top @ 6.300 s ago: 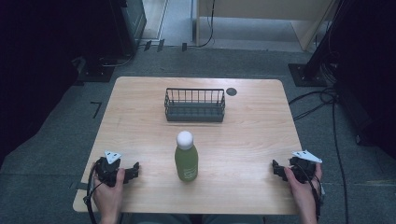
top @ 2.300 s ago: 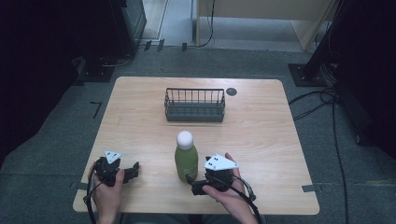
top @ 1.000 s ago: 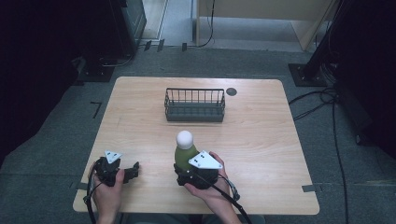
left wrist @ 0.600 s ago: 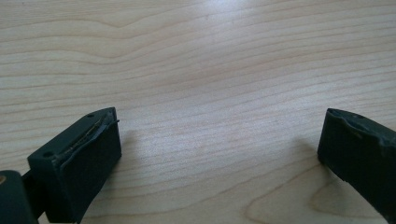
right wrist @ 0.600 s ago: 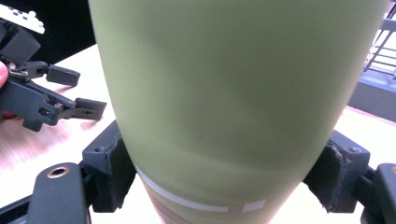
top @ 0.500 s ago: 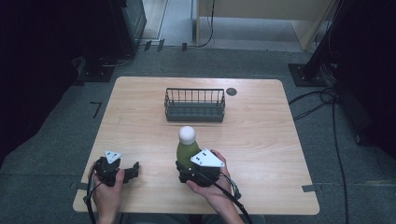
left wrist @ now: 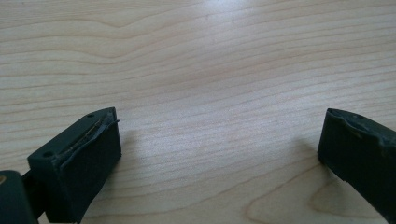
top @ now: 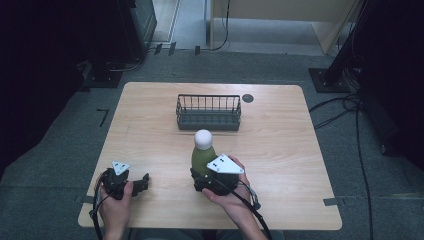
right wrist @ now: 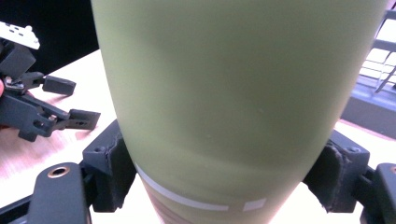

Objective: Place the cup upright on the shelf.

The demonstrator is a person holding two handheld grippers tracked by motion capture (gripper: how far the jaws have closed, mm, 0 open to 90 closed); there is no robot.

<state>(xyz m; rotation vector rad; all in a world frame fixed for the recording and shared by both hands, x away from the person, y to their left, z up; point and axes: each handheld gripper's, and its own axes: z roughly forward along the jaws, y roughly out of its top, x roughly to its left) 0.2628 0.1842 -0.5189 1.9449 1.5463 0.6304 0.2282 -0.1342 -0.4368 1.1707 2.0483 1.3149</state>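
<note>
A green bottle with a white cap stands near the table's front middle. My right gripper comes at it from the near side and is shut on its lower body. In the right gripper view the bottle sits between both pads, which press on its sides just above a white stripe. My left gripper rests on the wood at the front left, open, and nothing lies between its pads in the left gripper view.
A dark wire basket stands at the back middle of the wooden table, with a small black disc to its right. Beyond the table edges is grey floor with cables and stands.
My right hand came in from the front right corner to the bottle and its jaws closed on it. The bottle and gripper have since shifted a little toward the basket. The left gripper stayed put.
</note>
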